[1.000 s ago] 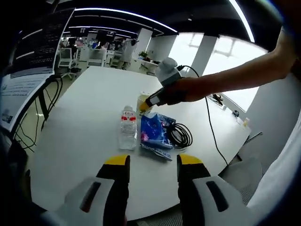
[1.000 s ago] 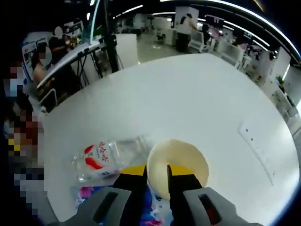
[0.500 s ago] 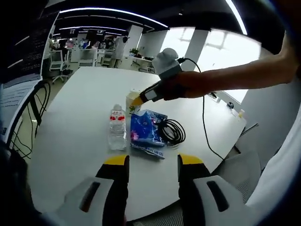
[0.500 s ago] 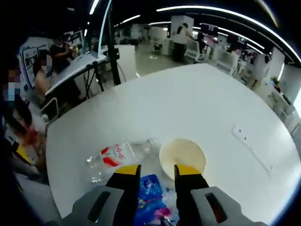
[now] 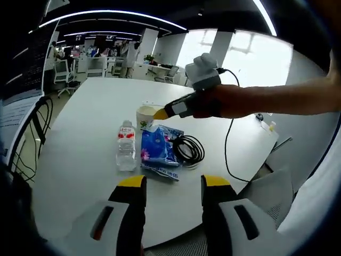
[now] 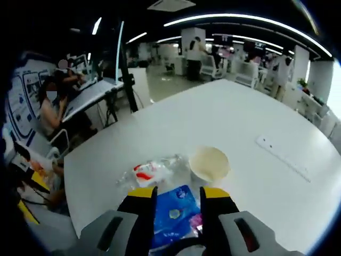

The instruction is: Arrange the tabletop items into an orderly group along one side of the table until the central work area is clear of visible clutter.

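Bottle point(image 5: 127, 152) left of pack point(image 5: 158, 152), cable point(image 5: 187, 149) right, cup point(image 5: 145, 116) behind.

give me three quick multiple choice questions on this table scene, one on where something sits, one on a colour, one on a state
1. Where does the black coiled cable lie, as the left gripper view shows it?
A. on top of the water bottle
B. to the right of the blue packet
C. inside the paper cup

2. What colour is the label on the water bottle?
A. red and white
B. green
C. plain black

3. How is the right tool now?
A. shut on the paper cup
B. shut on the cable
C. open, holding nothing

Answers:
1 B: the coil lies against the right edge of the blue packet on the white table.
2 A: the band near the bottle's top shows red on white.
3 C: its yellow-tipped jaws stand apart over the packet, and the paper cup stands free beyond them.
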Demonstrator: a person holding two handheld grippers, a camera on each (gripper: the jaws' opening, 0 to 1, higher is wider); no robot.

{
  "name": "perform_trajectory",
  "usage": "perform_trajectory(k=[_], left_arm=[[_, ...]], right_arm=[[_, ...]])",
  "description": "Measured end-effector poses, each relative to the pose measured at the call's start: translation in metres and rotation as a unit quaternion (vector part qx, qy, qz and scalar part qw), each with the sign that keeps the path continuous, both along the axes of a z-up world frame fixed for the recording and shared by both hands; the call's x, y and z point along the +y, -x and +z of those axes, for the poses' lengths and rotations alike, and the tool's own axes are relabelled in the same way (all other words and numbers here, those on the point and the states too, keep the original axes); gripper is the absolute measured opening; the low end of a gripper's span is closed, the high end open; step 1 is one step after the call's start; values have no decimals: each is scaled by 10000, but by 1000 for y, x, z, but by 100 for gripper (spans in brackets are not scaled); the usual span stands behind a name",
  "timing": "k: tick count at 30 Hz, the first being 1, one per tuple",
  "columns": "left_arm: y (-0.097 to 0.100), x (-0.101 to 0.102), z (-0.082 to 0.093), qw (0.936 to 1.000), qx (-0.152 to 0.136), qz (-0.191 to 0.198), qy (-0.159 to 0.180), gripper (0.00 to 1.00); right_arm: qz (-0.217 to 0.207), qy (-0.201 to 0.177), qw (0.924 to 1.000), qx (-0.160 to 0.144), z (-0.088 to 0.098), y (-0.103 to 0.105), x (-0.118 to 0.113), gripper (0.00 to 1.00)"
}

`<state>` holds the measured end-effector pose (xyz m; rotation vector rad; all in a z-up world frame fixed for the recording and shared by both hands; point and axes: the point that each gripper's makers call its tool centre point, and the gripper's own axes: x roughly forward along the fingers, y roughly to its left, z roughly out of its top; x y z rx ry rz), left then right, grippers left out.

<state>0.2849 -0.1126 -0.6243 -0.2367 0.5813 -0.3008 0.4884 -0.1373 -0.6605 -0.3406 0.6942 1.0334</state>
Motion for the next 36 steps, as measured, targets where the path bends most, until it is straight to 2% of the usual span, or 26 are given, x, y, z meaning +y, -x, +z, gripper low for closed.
perform_trajectory(k=[8,12,21,29,36], left_arm=[[-1,-2,1,10000,-8,65,-29,39],[-2,-4,-1,9999,8,94,-39,39],[-7,-8,-3,9998,8,201,-61,39],[-5,-10,-6,9994,93,322,-117,39],[-3,-8,-8,9985,170,477,-191,40]], right_arm=[[-228,-155,9996,-29,5,22,-48,32],[-492,-195,9986,57,2,34,-77,36],[-983,-267,9948,80,2,51,-136,37],[-1562,-520,9863,118,8,59,-188,38],[-1772,-799,9806,252,3,71,-213,43]])
